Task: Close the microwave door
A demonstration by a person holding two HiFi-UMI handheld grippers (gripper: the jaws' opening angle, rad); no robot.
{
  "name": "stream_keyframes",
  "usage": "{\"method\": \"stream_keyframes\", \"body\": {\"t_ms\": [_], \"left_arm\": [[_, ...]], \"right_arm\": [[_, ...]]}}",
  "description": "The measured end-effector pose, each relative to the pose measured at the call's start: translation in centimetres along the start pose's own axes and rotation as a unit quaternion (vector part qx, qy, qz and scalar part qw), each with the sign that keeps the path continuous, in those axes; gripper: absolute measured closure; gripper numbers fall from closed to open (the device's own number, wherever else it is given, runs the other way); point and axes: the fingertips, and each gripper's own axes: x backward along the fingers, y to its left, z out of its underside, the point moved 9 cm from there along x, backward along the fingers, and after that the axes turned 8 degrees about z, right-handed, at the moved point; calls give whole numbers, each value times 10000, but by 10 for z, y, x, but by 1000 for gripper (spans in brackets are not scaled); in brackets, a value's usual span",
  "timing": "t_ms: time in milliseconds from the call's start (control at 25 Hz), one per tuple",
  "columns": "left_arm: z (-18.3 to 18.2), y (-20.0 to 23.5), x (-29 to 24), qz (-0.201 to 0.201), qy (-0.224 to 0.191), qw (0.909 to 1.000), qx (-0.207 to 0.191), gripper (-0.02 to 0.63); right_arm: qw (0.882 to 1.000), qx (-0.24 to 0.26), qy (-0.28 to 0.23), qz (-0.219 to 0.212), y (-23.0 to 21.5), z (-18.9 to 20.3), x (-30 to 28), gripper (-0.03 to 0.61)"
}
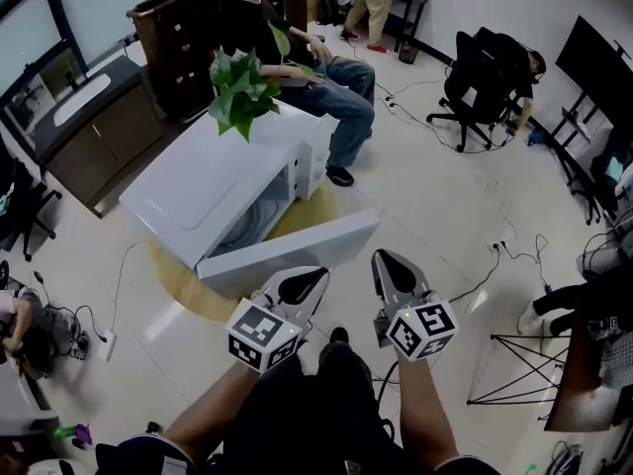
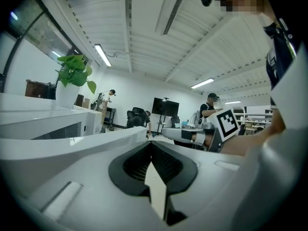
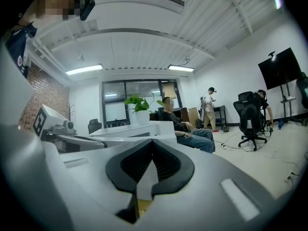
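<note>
One microwave (image 1: 213, 191) sits on one round counter (image 1: 173, 283) at ten o'clock in my head view, its single door (image 1: 297, 248) hanging open. At the door's six o'clock I hold two claws, left claw (image 1: 316, 276) and right claw (image 1: 386, 263), both pinched shut on nothing. One plant (image 1: 240, 92) tops the microwave.

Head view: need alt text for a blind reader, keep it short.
A white microwave sits on a low round table with its door swung wide open toward the camera. Just below the door, the left gripper and right gripper point toward it, fingers shut and empty. A plant stands on the microwave; a person sits behind it.
</note>
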Motion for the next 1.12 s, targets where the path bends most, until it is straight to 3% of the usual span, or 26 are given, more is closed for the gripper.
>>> {"method": "stream_keyframes", "body": {"t_ms": [320,600,840,1120], "left_arm": [[2,6,-31,-696,-81,9973,211,603],[4,6,-55,-1633,-162,9854,464,603],[5,0,-59,-2647,-301,9617,650,603],[-15,5,-63,-3330,-522,9395,611,603]], "right_arm": [[9961,545,256,-651,-43,-11,-43,571],[9716,1398,545,-1831,-62,-17,-68,557],[9412,1711,612,-2849,-74,-21,-101,560],[9331,1681,598,-3122,-77,-31,-131,568]]}}
